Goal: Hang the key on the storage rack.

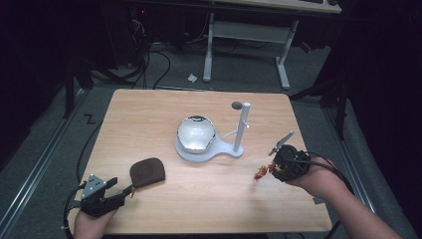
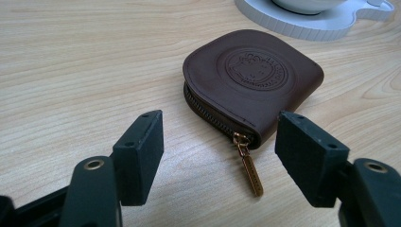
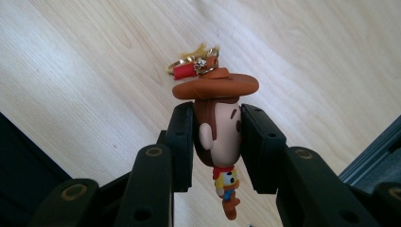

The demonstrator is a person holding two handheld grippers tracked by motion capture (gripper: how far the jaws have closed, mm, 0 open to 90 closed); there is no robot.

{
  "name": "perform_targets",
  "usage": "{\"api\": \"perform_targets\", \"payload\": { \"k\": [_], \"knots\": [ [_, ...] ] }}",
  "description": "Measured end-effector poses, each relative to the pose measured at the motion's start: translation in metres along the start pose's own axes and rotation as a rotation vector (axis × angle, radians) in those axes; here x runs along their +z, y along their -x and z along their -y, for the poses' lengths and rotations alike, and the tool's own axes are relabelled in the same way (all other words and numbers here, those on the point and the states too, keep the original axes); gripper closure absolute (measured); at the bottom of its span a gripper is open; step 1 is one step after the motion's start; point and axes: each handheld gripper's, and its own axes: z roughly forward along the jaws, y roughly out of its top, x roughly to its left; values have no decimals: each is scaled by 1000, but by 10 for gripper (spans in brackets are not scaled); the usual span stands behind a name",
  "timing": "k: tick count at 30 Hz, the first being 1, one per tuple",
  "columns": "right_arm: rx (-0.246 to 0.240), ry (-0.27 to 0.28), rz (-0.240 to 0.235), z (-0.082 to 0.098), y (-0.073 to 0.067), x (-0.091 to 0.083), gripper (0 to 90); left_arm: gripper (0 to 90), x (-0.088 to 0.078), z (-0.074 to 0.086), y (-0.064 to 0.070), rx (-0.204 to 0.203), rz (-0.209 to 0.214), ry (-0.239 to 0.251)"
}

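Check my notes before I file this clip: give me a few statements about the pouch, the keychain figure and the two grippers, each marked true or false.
1. The right gripper is clamped on the cowboy keychain figure. True.
2. The left gripper grips the brown zip pouch. False: its jaws stand open, with the pouch lying just ahead of them on the table.
3. The pouch's zipper is closed, its gold pull pointing toward the left gripper. True.
4. The figure hangs on the white stand. False: it is held in the right gripper, apart from the stand.
5. The pouch lies on the white base. False: it lies on bare wood.
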Motion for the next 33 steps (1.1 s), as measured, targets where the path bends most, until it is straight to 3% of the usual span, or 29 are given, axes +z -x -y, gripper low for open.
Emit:
{"api": "perform_targets", "payload": {
  "k": [11, 18, 25, 33],
  "knots": [
    [-38, 32, 50, -21, -7, -34, 673, 341, -3, 0, -1, -3, 2, 11],
    [-48, 55, 81, -32, -4, -52, 673, 342, -3, -1, -1, -1, 2, 11],
    [-50, 67, 85, -41, -3, -61, 674, 343, -3, -1, -2, -5, 2, 14],
    [-26, 77, 43, -54, 0, -65, 675, 344, -5, -1, -3, -7, 2, 18]
  ]
}}
